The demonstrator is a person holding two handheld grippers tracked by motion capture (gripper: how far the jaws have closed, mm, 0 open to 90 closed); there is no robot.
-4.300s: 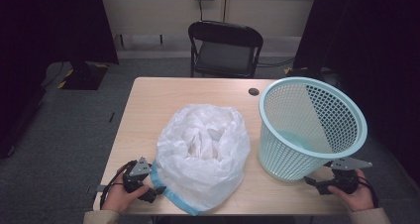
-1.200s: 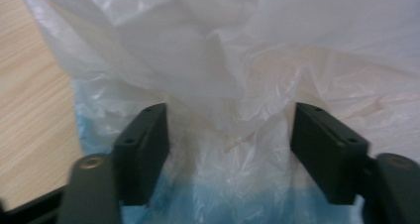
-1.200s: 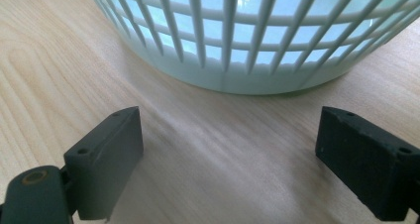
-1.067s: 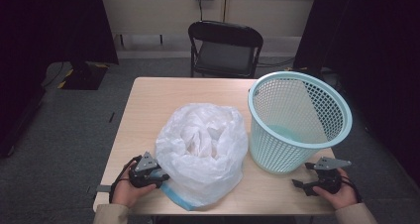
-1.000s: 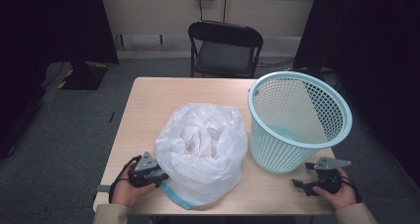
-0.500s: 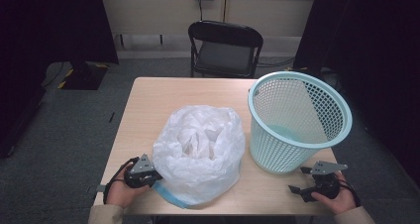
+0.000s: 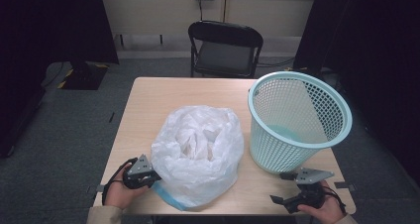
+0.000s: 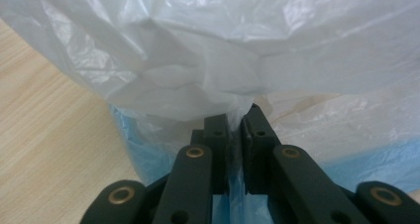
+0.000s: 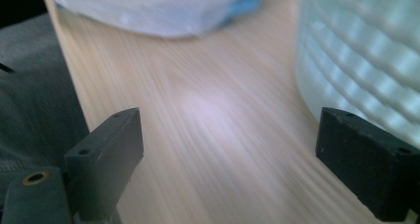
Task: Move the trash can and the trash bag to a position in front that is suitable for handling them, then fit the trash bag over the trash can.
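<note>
Basket (image 7: 299, 120) shifted left, tilted; left hand-held gripper (image 8: 236, 122) pinching bag (image 7: 198, 152)

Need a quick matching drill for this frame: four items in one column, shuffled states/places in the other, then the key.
Items
1. left hand-held gripper
2. right hand-held gripper
3. mesh basket
4. folding chair

States/places
A. upright on the table's right side
B. jaws wide apart over bare wood
C. beyond the table's far edge
D. jaws pinched on the plastic bag

Pairs: 1-D, 2-B, 3-A, 4-C
</note>
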